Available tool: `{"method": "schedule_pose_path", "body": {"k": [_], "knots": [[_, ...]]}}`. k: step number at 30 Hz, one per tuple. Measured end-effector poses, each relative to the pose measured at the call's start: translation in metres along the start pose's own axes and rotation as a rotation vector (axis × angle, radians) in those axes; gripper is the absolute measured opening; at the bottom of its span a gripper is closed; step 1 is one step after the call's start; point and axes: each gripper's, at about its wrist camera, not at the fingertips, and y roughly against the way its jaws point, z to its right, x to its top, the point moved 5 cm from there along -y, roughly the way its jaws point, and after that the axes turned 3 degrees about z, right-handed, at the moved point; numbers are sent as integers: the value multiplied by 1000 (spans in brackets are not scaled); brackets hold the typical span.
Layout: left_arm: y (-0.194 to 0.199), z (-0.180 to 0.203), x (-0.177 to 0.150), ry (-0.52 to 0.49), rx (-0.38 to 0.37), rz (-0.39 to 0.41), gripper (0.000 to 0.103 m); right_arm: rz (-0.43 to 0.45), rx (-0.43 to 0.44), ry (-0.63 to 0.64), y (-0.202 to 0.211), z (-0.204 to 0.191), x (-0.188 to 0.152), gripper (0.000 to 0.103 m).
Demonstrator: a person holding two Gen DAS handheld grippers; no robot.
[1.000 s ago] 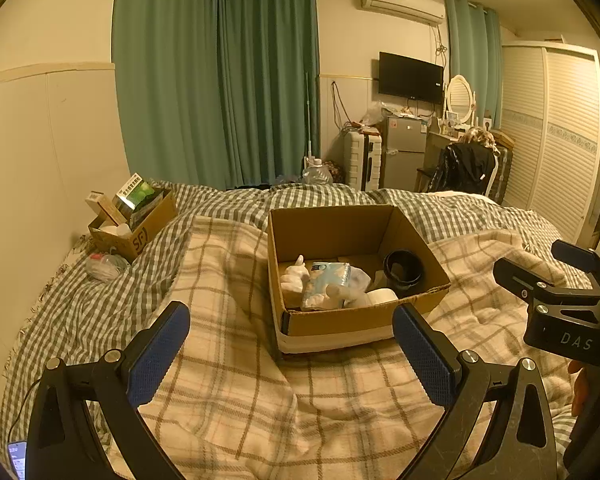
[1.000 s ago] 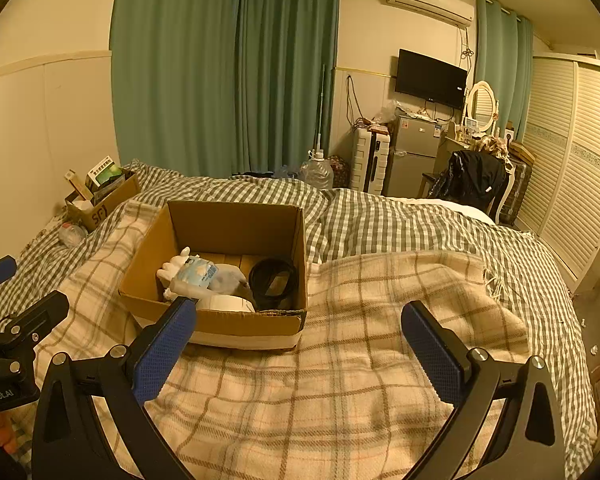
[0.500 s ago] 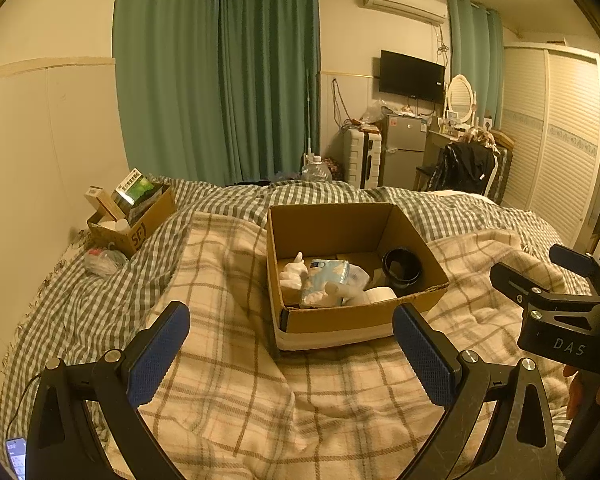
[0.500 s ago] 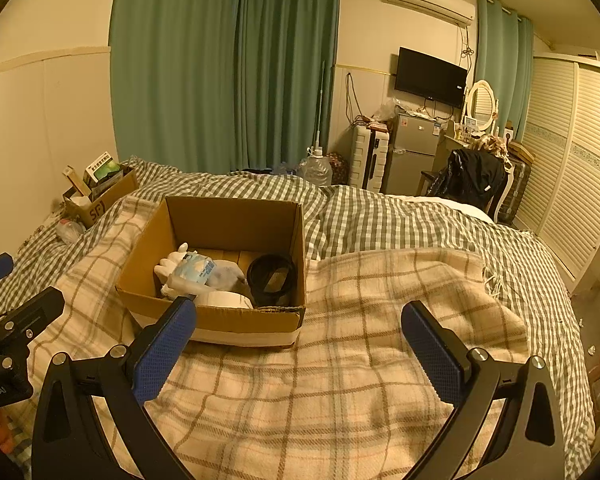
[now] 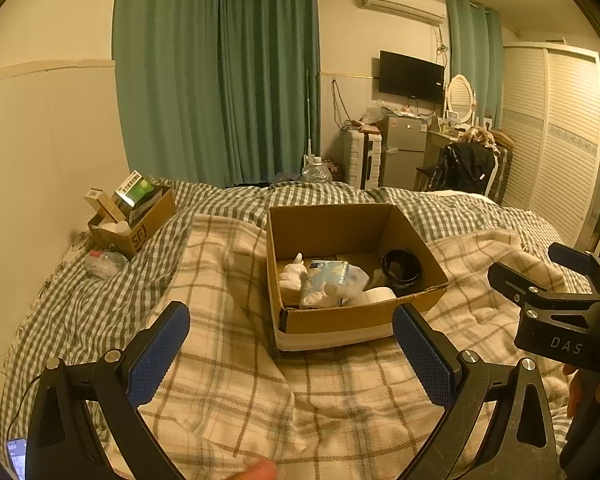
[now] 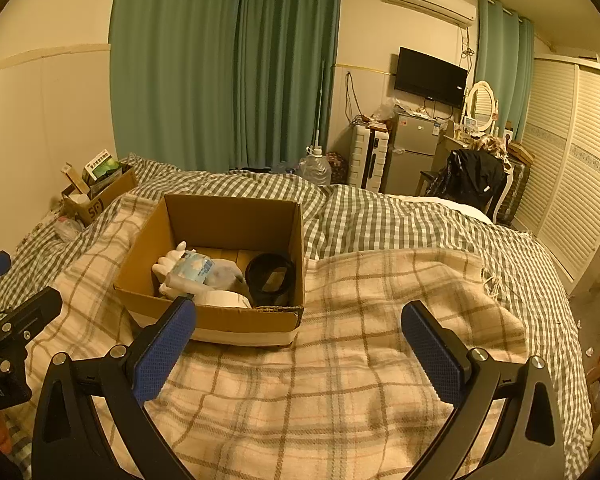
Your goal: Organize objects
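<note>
Cardboard box (image 5: pixel 340 322) sits on the plaid blanket (image 5: pixel 240 380) ahead of both grippers, holding a white plush toy (image 5: pixel 294 276), a blue packet (image 5: pixel 326 278) and a black cup (image 5: pixel 400 270). Left gripper (image 5: pixel 292 354) and right gripper (image 6: pixel 298 344) hover short of it, jaws spread wide and empty.

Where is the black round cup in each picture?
Left wrist view: the black cup sits in the right part of the cardboard box, right of centre.
Right wrist view: the cup is left of centre, against the box's right wall.
Shared landmark: the TV on the far wall.
</note>
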Motion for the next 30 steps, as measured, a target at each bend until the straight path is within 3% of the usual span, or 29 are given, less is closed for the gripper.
{"method": "schedule_pose_path", "body": {"k": [30], "knots": [[0, -3, 1, 3, 3, -2, 103, -5, 5, 3, 0, -1, 1, 103]]}}
